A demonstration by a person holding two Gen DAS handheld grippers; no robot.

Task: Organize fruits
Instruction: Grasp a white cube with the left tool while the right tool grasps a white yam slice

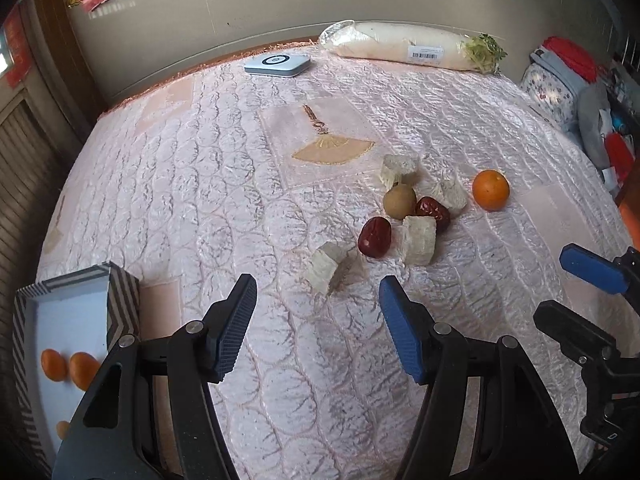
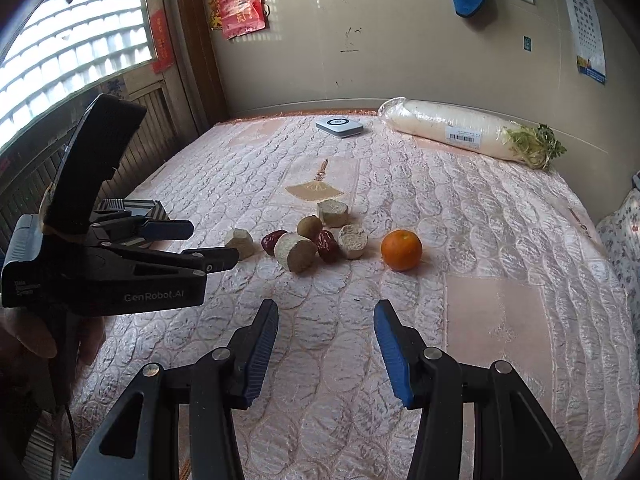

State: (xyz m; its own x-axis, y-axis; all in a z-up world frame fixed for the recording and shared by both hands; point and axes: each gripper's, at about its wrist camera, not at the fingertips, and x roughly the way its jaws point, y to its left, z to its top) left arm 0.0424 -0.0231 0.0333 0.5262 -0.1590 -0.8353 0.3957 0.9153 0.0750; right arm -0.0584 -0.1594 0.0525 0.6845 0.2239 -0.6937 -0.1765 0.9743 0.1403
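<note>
At lower centre of each wrist view, two grippers hovering over a quilted pink bed (image 1: 200, 168), both spread wide and holding nothing. Left gripper (image 1: 318, 322) poised just short of a pale cut chunk (image 1: 326, 266); right gripper (image 2: 326, 346) set back from the fruit pile, well apart from it. Seen in the right wrist view at left of frame, the left gripper's fingers (image 2: 212, 258) likewise parted and empty.

Counted at mid-frame: four pale cut chunks, two red dates (image 1: 375, 237) (image 1: 433, 209), one brownish round fruit (image 1: 400, 201), all clustered and partly touching. One orange (image 1: 490, 190) just to the right of the cluster, standing apart. At lower left of the left wrist view, a striped-rimmed box (image 1: 120, 304) holding two oranges (image 1: 53, 365) (image 1: 84, 370), with a third small orange shape beneath, mostly hidden.

Toward the top of frame, a wrapped white radish (image 1: 404, 46) with green top and barcode label, and a small grey-white device (image 1: 277, 65), both near the bed's far edge. Beige wall behind, red paper decoration (image 2: 239, 2) at upper left, bright window (image 2: 72, 40) beside it.
</note>
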